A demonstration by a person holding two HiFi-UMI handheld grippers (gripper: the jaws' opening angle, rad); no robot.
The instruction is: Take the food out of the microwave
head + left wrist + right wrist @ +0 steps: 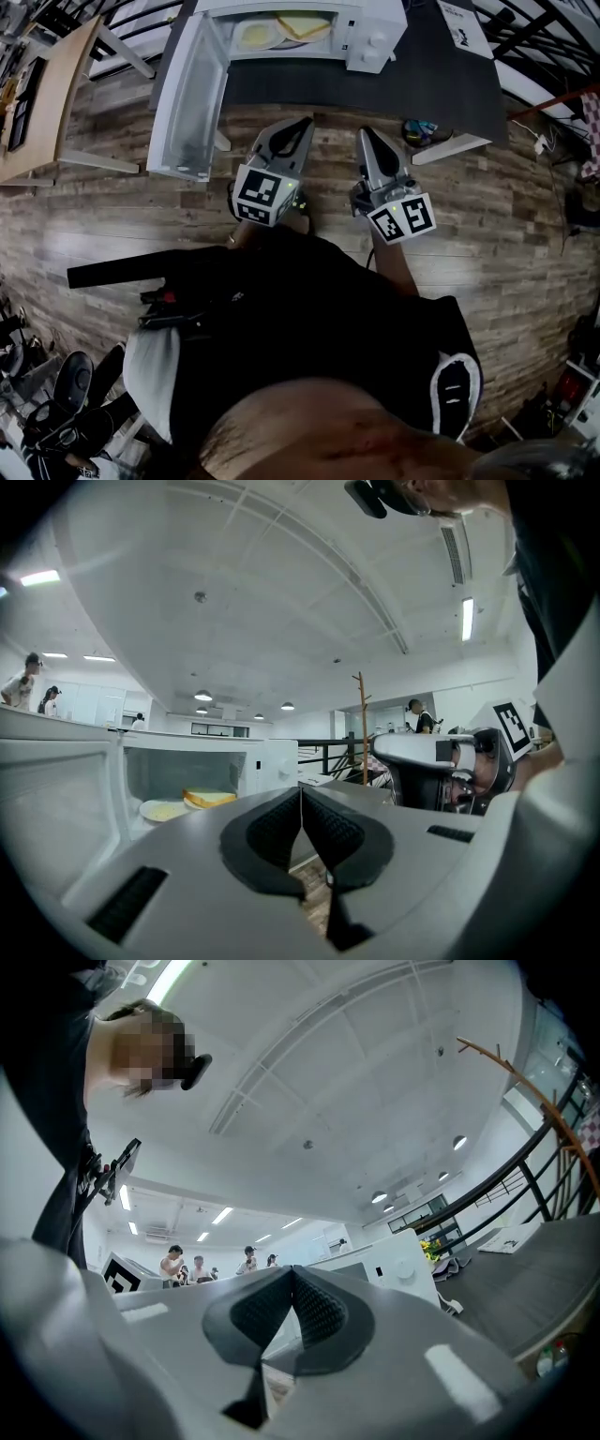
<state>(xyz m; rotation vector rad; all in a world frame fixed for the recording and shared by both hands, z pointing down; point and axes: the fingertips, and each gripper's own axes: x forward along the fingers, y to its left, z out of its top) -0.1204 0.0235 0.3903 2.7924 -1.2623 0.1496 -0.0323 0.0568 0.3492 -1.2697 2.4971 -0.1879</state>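
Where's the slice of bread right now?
In the head view, top centre: the bread lies inside the open microwave, just right of the plate.

Bright, even indoor light from ceiling strip lights (466,619) at two o'clock in the left gripper view and eleven o'clock in the right, with soft glare across the white ceiling (356,1082). Strong fisheye bending and black vignetting round every edge. Dimmer and muted in the head view, soft and smeared toward six o'clock.
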